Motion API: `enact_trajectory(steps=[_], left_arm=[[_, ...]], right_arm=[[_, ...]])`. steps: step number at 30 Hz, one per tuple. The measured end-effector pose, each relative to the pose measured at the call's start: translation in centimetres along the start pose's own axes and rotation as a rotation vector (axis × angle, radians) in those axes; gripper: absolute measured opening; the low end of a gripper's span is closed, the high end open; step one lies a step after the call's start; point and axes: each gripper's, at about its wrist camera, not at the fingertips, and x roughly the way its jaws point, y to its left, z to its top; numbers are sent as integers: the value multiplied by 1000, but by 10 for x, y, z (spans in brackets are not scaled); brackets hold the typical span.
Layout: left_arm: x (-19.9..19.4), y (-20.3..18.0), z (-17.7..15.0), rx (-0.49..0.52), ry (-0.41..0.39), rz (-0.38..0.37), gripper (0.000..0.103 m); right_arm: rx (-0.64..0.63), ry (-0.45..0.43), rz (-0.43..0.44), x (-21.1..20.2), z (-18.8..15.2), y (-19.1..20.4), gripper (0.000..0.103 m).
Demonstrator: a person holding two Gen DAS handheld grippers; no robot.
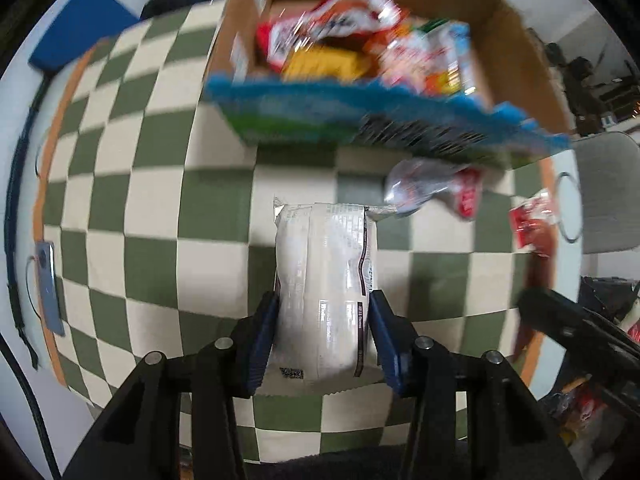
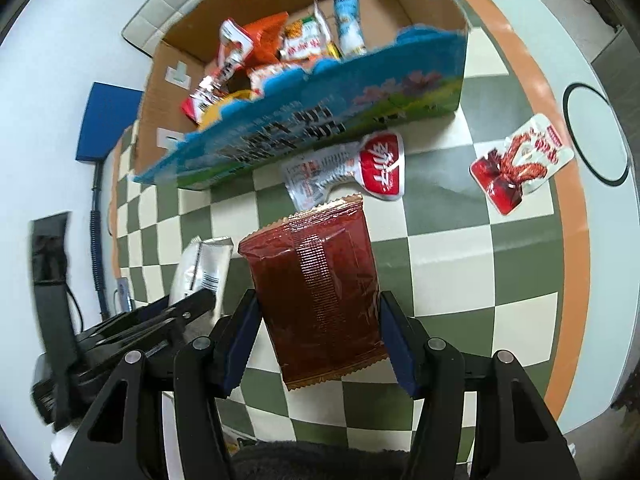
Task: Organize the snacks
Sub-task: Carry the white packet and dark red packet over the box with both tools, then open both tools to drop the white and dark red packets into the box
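Green and cream squares cover the checkered mat [image 2: 500, 248] under everything, and an orange border runs along its edge. At the far left of the right wrist view, a blue pad [image 2: 106, 120] lies on the pale floor beside the mat. Next comes the left gripper [image 1: 323, 320], and its two blue fingers [image 1: 266, 340] are clamped on the sides of a white snack packet [image 1: 326, 292], which it holds above the mat with the printed back side facing the camera. In the middle, the right gripper [image 2: 320, 328] is closed on a dark red snack packet [image 2: 316, 292], pressing it from both sides, also above the mat. Behind both packets stands the cardboard box [image 2: 304, 128] with a blue printed front wall. Inside it lie many snack bags [image 2: 288, 44] in red, orange, yellow and light blue. Just in front of the box, a silver and red pouch [image 2: 352, 172] lies on the mat, touching or almost touching the box wall. More to the right, near the orange border, a red and white squid snack bag [image 2: 520, 162] lies flat on the mat, well apart from the box.
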Motion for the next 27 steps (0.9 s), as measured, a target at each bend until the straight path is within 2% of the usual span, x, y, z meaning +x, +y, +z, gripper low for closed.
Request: enact_trajectory(steps=[5, 13, 18, 22, 27], left_arm=[[-41, -33, 10, 54, -96, -35, 43], [-79, -49, 44, 103, -188, -77, 43], [-87, -53, 82, 106, -182, -125, 43], [-77, -53, 128, 86, -124, -171, 43], [-56, -54, 182, 88, -67, -155, 43]], right_arm=[[-11, -36, 23, -24, 4, 6, 61], [-11, -109, 55, -70, 18, 13, 61], [0, -151, 59, -85, 47, 13, 61], [12, -167, 39, -85, 83, 9, 61], [6, -176, -25, -73, 126, 8, 61]])
